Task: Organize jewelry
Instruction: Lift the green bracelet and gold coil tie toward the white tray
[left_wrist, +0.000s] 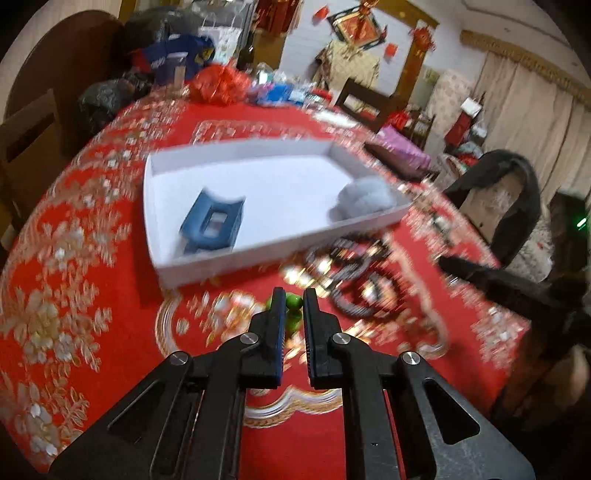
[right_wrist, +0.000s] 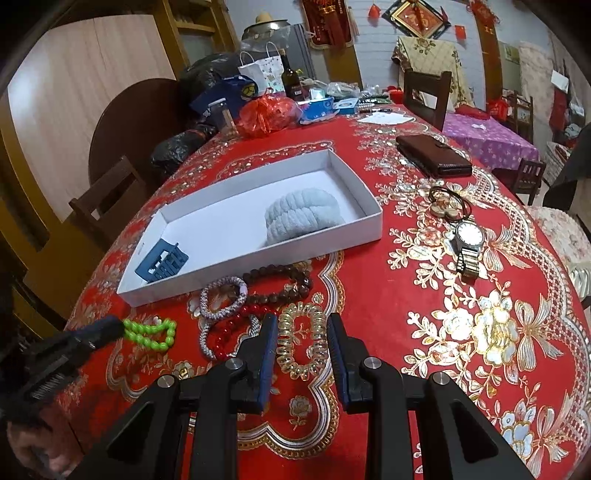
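Observation:
A white shallow box (right_wrist: 369, 221) lies on the red tablecloth and holds a blue hair claw (right_wrist: 162, 263) and a grey scrunchie (right_wrist: 303, 218). My left gripper (left_wrist: 294, 299) is shut on a green bead bracelet (right_wrist: 151, 334), which also shows in the left wrist view (left_wrist: 293, 302), in front of the box. My right gripper (right_wrist: 302, 323) is open, its jaws on either side of a clear gold spiral hair tie (right_wrist: 301, 343). Beside it lie a red bead bracelet (right_wrist: 231, 332), a silver-lilac beaded bangle (right_wrist: 221, 297) and a dark brown bead bracelet (right_wrist: 280, 282).
A wristwatch (right_wrist: 468, 243) and a brown cord ornament (right_wrist: 448, 203) lie to the right of the box, with a brown wallet (right_wrist: 434, 155) behind them. Bags, a bottle (right_wrist: 291, 79) and packets crowd the table's far end. Wooden chairs stand around the table.

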